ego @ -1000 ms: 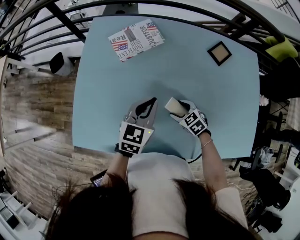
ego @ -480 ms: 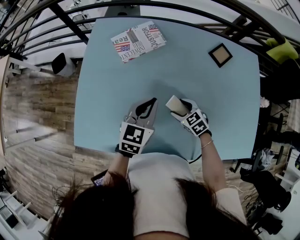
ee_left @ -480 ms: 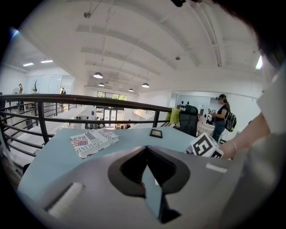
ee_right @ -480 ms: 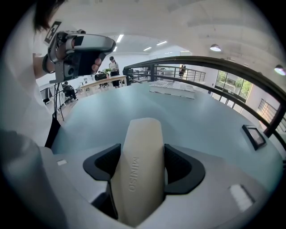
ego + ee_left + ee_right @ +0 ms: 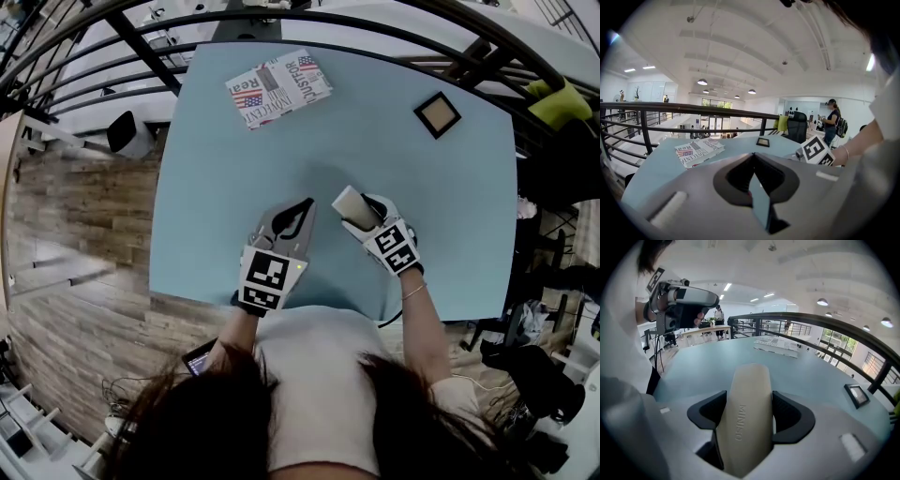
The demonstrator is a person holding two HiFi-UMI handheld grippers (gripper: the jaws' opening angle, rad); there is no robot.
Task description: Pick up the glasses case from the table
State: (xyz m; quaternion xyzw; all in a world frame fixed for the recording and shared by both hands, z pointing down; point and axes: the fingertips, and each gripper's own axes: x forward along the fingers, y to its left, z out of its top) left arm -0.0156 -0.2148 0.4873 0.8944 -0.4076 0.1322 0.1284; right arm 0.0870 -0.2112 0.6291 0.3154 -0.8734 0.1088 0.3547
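Note:
A beige glasses case [image 5: 746, 416] sits lengthwise between the jaws of my right gripper [image 5: 749, 401], which is shut on it above the light blue table [image 5: 717, 364]. From the head view the glasses case [image 5: 352, 208] sticks out of the right gripper [image 5: 361, 208] near the table's front middle. My left gripper [image 5: 302, 208] hovers just left of it, shut, with nothing between its jaws. Along the left gripper [image 5: 754, 161] I see its jaws meet at their tips.
A folded newspaper [image 5: 278, 86] lies at the table's far left. A small square framed object [image 5: 437, 114] lies at the far right. A black railing [image 5: 131, 42] curves round the far side, and wooden floor [image 5: 75, 234] is at the left. A person [image 5: 831, 123] stands far off.
Both grippers have stayed nearly where they were; the right one still holds the case. The head camera has shifted slightly, so the table sits a little differently in view.

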